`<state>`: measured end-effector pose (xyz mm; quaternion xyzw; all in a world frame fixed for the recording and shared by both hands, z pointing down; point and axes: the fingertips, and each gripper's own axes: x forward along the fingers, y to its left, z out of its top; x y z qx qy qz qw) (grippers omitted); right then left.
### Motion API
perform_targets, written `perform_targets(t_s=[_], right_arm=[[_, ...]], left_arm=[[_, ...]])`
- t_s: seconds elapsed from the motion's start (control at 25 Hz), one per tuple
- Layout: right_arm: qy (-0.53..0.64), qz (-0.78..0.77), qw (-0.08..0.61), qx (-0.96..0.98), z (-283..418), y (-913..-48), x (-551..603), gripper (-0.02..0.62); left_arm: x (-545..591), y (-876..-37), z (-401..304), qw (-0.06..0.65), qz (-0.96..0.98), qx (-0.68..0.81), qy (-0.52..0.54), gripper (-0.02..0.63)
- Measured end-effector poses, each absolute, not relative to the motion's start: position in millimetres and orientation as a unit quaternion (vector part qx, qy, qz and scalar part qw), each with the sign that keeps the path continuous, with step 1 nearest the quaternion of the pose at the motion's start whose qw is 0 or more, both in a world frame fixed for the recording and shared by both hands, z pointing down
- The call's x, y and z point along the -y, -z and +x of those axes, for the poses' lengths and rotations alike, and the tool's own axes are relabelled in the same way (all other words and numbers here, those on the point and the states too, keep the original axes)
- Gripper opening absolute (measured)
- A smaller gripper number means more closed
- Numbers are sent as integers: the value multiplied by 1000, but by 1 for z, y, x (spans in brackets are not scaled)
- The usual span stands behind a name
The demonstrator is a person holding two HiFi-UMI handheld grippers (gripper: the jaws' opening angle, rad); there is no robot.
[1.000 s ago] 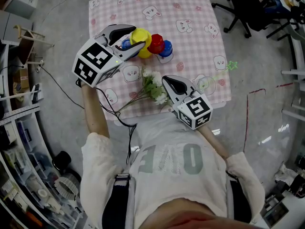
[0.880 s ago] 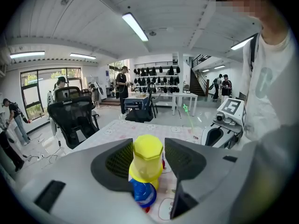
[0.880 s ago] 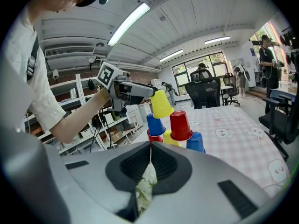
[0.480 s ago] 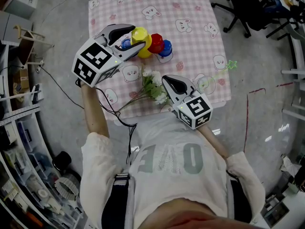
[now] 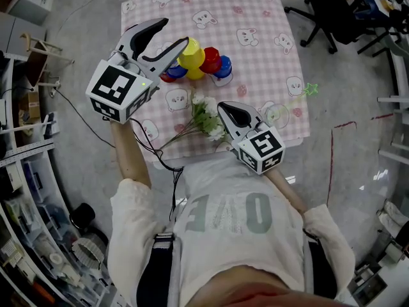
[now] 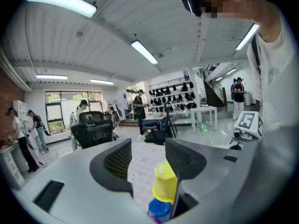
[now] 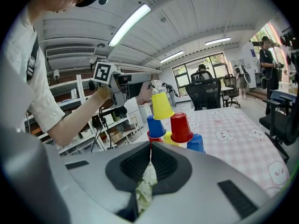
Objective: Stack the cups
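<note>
Six cups (image 5: 201, 64) stand on the table (image 5: 255, 18), which has a pink checked cloth: two yellow, two red, two blue. All are mouth down, so their insides are hidden.

The right gripper view shows a pyramid:
- Bottom row, three: lower red cup (image 7: 156, 139), mostly hidden; lower yellow cup (image 7: 173, 138); lower blue cup (image 7: 196, 143).
- Second row, two: upper blue cup (image 7: 155, 126) and upper red cup (image 7: 181, 126).
- Top, one: top yellow cup (image 7: 161, 105), slightly tilted, resting on the second row.

One bunch of white flowers (image 5: 206, 115) lies near the table's front edge.

Two grippers:
- Left gripper (image 5: 176, 32) hangs over the near-left side of the pyramid with its jaws wide apart and gripping nothing. In its own view the top yellow cup (image 6: 164, 181) shows low between the jaws, close to the right-hand one. Contact can't be judged.
- Right gripper (image 5: 220, 105) has its jaws closed on the flowers, with a pale sprig pinched between the pads (image 7: 148, 171).
</note>
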<state>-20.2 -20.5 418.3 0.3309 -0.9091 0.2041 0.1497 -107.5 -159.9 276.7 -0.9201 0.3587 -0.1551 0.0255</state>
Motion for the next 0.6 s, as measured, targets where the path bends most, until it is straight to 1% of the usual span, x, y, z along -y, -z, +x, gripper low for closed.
perform_targets(t_s=[0.12,0.36,0.44,0.6], right_arm=[[-200,329,145,911,-21,-416,20,29],[-183,328,125,918,-21,-405,24,29],[-173,331,114,920,-20,-398,28,29],[-153,337,90,924,-17,-383,34,29]], left_arm=[[157,-243,-127,64,-898,-421,110,204],[112,-212,-144,106,-838,-534,44,68],[89,-213,-141,101,-817,-568,14,48],[46,-248,-127,59,-784,-618,-12,39]])
